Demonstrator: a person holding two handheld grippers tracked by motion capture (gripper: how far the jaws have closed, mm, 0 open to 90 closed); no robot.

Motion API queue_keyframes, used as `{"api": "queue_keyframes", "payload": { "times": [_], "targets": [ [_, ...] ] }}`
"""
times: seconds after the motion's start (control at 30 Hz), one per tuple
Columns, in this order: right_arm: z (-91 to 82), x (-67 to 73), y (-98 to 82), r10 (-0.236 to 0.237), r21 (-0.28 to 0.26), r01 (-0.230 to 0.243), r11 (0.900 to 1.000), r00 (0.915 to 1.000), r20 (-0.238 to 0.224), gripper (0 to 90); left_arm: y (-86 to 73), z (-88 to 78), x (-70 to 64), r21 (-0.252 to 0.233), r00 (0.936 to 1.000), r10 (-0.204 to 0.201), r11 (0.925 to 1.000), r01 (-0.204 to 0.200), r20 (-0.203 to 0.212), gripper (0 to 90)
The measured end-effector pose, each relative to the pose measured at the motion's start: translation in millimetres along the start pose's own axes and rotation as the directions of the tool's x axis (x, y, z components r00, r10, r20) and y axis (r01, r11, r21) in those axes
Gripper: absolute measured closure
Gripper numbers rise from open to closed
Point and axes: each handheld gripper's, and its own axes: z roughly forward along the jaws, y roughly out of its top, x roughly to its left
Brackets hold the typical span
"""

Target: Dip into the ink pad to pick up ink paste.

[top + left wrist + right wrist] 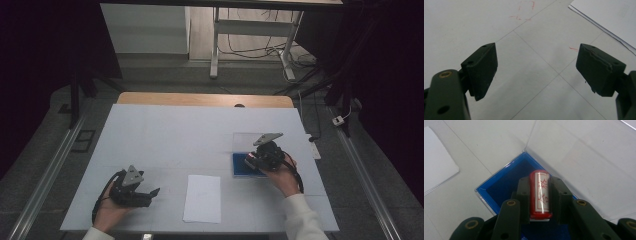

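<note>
My right gripper (540, 182) is shut on a red cylindrical stamp (539, 200) with a white label bearing red characters. It holds the stamp just above a blue ink-pad box (504, 187) whose clear lid (586, 157) lies open behind it. In the high view this gripper (252, 160) sits at the table's right over the blue box (242, 169). My left gripper (152, 195) rests low at the front left, jaws wide apart and pointing toward a white paper sheet (202, 198). In its own view, bare table shows between the jaws of the left gripper (536, 67).
A pale mat (175, 135) with faint grid lines covers the table. A corner of the paper (609, 17) lies ahead of the left jaws; red pen marks (524, 11) dot the mat. Table legs and cables (250, 45) stand on the floor beyond.
</note>
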Motion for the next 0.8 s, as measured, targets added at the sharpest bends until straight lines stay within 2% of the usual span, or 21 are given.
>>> {"api": "queue_keyframes", "payload": {
  "times": [0.13, 0.27, 0.33, 0.4, 0.5, 0.53, 0.8],
  "targets": [
    [-1.3, 1.8, 2.0, -0.006, 0.003, 0.006, 1.0, 0.9999, 0.01, 70.6, -0.4, -0.2, 0.9, -0.003, 1.0, -0.001, 1.0, 0.001, 0.0, 17.9],
    [-7.3, -0.2, 3.2, -0.01, -0.008, 0.01, 1.0, 0.9999, -0.006, 70.4, -0.8, -0.3, 3.0, -0.002, 1.0, -0.006, 1.0, 0.006, -0.002, 17.9],
    [-11.5, -0.5, 3.6, 0.002, -0.039, -0.003, 0.999, 0.9999, -0.015, 70.4, -0.8, -0.2, 3.0, -0.002, 1.0, -0.005, 1.0, 0.005, -0.002, 17.9],
    [-22.4, -1.1, 6.9, -0.002, -0.078, 0.002, 0.997, 1.0, 0.0, 70.4, -0.8, -0.3, 2.6, -0.003, 1.0, -0.004, 1.0, 0.004, -0.003, 17.9],
    [-30.2, 0.2, 8.8, 0.001, -0.102, -0.001, 0.995, 1.0, 0.002, 70.3, -0.8, -0.4, 2.0, -0.003, 1.0, -0.003, 1.0, 0.003, -0.004, 17.9],
    [-37.1, 1.2, 10.5, -0.003, -0.128, 0.004, 0.992, 1.0, 0.007, 70.3, -0.7, -0.5, 1.8, -0.002, 1.0, -0.001, 1.0, 0.001, -0.003, 17.9],
    [-54.1, 3.4, 14.2, -0.019, -0.173, 0.021, 0.985, 0.9997, 0.013, 70.3, -0.8, -0.2, 2.1, 0.001, 1.0, -0.001, 1.0, 0.001, -0.004, 17.9]
  ]
}}
